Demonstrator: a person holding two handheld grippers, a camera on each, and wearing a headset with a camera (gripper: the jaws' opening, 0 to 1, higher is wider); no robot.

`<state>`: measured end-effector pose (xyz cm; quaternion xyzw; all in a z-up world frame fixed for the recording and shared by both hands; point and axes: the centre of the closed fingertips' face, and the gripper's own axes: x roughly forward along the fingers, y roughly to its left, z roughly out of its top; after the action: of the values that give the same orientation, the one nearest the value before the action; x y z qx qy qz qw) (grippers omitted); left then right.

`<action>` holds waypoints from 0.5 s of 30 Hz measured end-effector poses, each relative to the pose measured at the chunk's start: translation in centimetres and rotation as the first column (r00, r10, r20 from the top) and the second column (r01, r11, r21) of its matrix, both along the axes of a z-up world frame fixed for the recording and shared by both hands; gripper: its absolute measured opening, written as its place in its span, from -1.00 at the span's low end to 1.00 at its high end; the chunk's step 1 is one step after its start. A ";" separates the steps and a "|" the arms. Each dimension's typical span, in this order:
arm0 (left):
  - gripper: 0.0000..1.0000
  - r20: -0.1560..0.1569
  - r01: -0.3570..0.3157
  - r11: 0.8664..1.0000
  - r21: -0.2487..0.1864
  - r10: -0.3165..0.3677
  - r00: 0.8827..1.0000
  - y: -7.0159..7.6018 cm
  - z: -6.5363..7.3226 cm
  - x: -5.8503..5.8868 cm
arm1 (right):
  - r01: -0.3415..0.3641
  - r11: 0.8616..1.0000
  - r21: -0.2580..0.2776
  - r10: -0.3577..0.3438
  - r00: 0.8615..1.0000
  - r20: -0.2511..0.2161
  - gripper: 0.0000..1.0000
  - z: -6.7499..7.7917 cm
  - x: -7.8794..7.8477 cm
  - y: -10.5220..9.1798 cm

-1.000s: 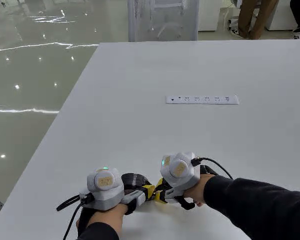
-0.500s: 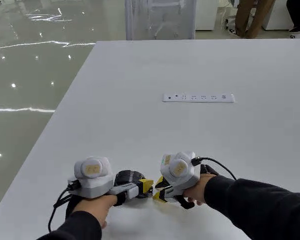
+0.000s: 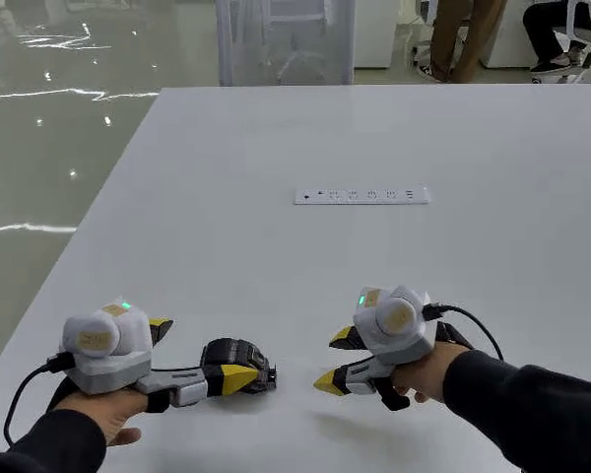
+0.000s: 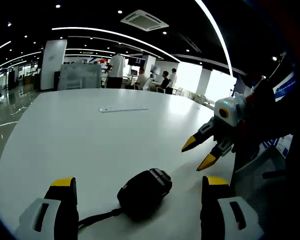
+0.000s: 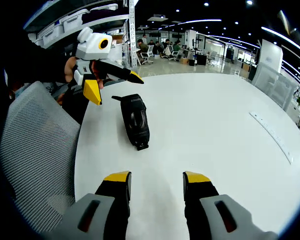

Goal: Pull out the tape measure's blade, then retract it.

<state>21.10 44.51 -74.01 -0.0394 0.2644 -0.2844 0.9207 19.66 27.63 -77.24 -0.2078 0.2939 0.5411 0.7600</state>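
Near field: my left gripper (image 5: pixel 117 88) has its jaws spread wide and grips nothing. The black tape measure (image 4: pixel 144 192) lies on the white surface (image 3: pixel 276 256) between them, clear of both jaws in the left gripper view, with a dark cord trailing from it. My right gripper (image 3: pixel 330 362), jaws also apart and empty, points at the tape measure from nearby. Far field: a white power strip (image 3: pixel 362 196) lies flat mid-surface.

No lettering can be read on the tape measure (image 3: pixel 238 363) or the power strip (image 3: pixel 362 196); its marks are too small.
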 end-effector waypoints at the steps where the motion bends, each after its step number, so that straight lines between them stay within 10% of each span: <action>1: 1.00 0.007 0.001 1.000 -0.001 -0.001 1.000 0.0 0.1 -0.4 | 0.012 1.000 0.011 -0.012 1.000 0.010 -0.20 0.4 -0.1 -0.7; 7: 1.00 -0.017 0.053 0.998 0.026 -0.053 0.998 0.5 -0.6 -2.4 | 0.071 0.997 0.037 -0.072 0.997 0.028 0.06 1.8 -1.1 -4.7; 9: 1.00 -0.013 0.067 0.993 0.096 -0.066 0.998 1.2 -1.4 -2.8 | 0.092 0.995 0.036 -0.094 0.995 0.034 0.10 2.0 -1.5 -6.3; 11: 1.00 -0.090 0.067 0.986 0.153 -0.054 0.995 2.4 -3.0 -3.8 | 0.129 0.990 0.050 -0.131 0.991 0.032 0.13 2.4 -1.9 -7.8; 15: 1.00 -0.047 0.025 0.999 0.040 -0.023 0.999 2.4 -1.9 -3.9 | 0.197 0.977 0.078 -0.202 0.978 0.057 0.28 2.6 -2.3 -10.5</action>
<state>17.24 46.89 -75.89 -0.0243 0.2918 -0.2889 0.9115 17.40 17.16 -74.68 -0.1671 0.2688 0.4653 0.8266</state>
